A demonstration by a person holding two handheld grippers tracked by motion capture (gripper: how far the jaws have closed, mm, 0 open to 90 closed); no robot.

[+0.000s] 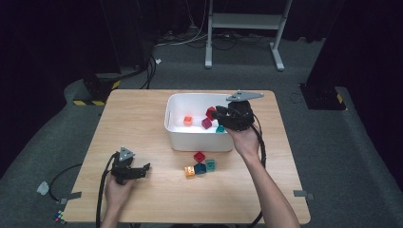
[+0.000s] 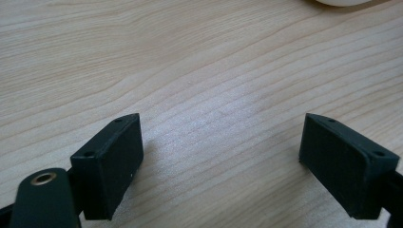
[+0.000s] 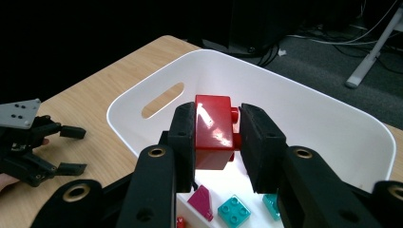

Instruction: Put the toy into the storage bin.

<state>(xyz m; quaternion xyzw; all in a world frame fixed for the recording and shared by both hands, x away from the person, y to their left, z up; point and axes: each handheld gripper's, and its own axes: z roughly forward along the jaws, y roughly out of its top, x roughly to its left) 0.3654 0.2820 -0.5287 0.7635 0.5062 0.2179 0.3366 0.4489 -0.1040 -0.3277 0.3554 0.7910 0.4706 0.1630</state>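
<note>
- Red block (image 3: 212, 130) being clamped between the jaws of the right gripper (image 3: 215, 142), hanging over the white bin (image 3: 332, 118), toward its right side, well clear of the floor of the bin.
- Being carried there, by the look of it, for dropping in with the pieces already collected: a magenta wedge (image 3: 201, 201) and teal blocks (image 3: 234, 209) lying below in the right gripper view, an orange block (image 1: 188, 120) sitting farther left in the high view.
- Gripping by the flat side faces, pads pressing squarely, studs (image 3: 234, 114) sticking out sideways toward the right pad; a sensible hold, since glossy hard plastic could be slipping out of a corner grip.
- Looking smooth, shiny and boxy, catching a bright highlight; pads looking matt, black and rubbery.
- Bin looking like thin moulded plastic with rounded corners, a slotted handle (image 3: 163, 99) cut in one end wall.
- Left gripper (image 1: 129, 169) resting on the near left part of the table (image 2: 199, 71), jaws standing wide apart with nothing between them, just pale wood grain; probably idling until needed.
- Waiting on the table just in front of the bin: a tight cluster of four blocks (image 1: 199, 164) in red, orange, dark teal and green, apparently next in line.
</note>
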